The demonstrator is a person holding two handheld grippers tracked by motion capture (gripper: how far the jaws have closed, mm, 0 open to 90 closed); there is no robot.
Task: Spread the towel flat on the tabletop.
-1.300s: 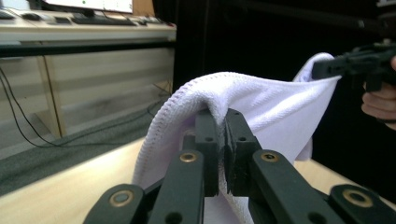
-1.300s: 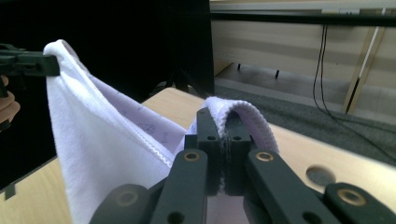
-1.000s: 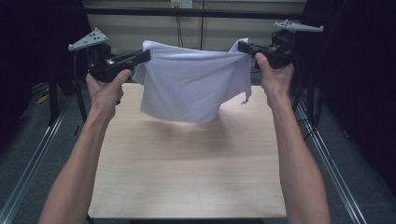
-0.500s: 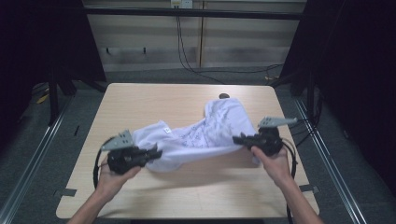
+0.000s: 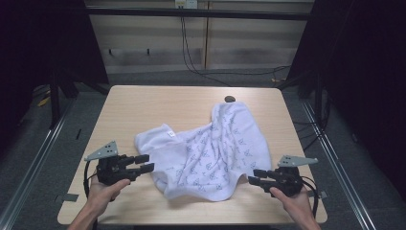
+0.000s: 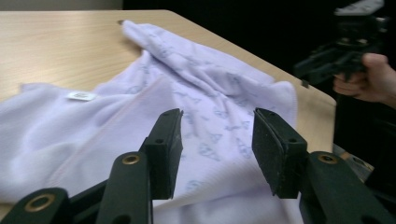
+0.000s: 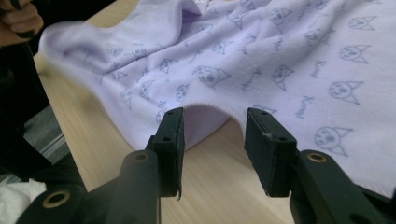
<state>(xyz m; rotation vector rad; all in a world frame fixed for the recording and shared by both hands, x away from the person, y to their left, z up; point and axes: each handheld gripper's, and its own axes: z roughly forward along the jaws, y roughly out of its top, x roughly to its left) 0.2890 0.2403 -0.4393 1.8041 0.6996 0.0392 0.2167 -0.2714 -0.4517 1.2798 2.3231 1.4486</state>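
**Towel dropped rumpled, both grippers let go**

At the left, the left gripper (image 5: 143, 164) sits low over the table (image 5: 143, 103), its jaws having just been opening; they stand apart with nothing pinched, the pale towel (image 5: 215, 148) lying just beyond them. The towel rests in the middle of the table toward the near edge, bunched and partly folded over itself, its printed side up on the right half and a small label (image 5: 171, 134) showing on the left flap. At the right, the right gripper (image 5: 254, 176) has likewise just been opening; its jaws are parted just short of the towel's edge. The risk from here, as a judgement: regripping this heap may catch two layers at once, so the fold stays trapped, or drag the cloth off the near edge.
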